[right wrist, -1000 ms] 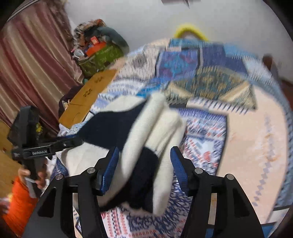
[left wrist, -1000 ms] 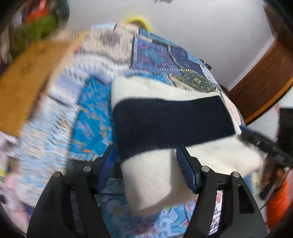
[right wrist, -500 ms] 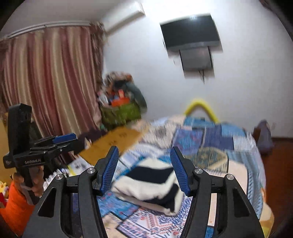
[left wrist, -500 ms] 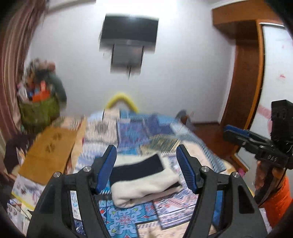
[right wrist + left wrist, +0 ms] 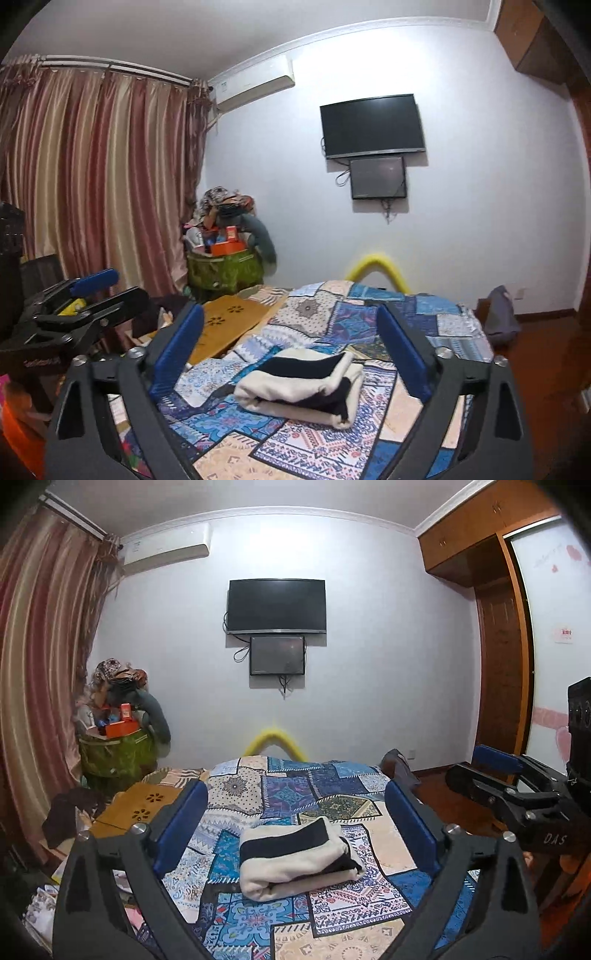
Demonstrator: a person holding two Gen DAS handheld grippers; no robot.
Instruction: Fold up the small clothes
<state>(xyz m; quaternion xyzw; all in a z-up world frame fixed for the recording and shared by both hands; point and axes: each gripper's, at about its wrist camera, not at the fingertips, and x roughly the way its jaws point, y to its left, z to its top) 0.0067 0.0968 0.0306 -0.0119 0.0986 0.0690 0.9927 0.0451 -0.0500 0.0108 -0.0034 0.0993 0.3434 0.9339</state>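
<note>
Now the step in hand looks like the let-go and pull-away after the last fold, and doing it well mostly means leaving the bundle alone. Furthest left, the wooden lap tray [image 5: 140, 806] sits at the bed's edge, well clear of the work. The left gripper [image 5: 293, 829] hangs above the near end of the patchwork quilt [image 5: 295, 786]; its jaws have just been opening and now stand wide, with nothing pinched between the blue pads [image 5: 179, 825]. The folded cream-and-navy garment [image 5: 295, 856] is only framed between them from a distance: it lies on the quilt, layers stacked, navy band across the top. From the right wrist view the same garment [image 5: 303, 386] shows its open edges turned toward the right, a little uneven but holding. The right gripper [image 5: 291, 350] has likewise just spread its jaws wide and grips nothing. If a touch-up is wanted, my judgement is to come down with the jaws wide and press the top layer flat, not pinch a corner, since thick fleecy cloth like this would probably spring open when tugged
</note>
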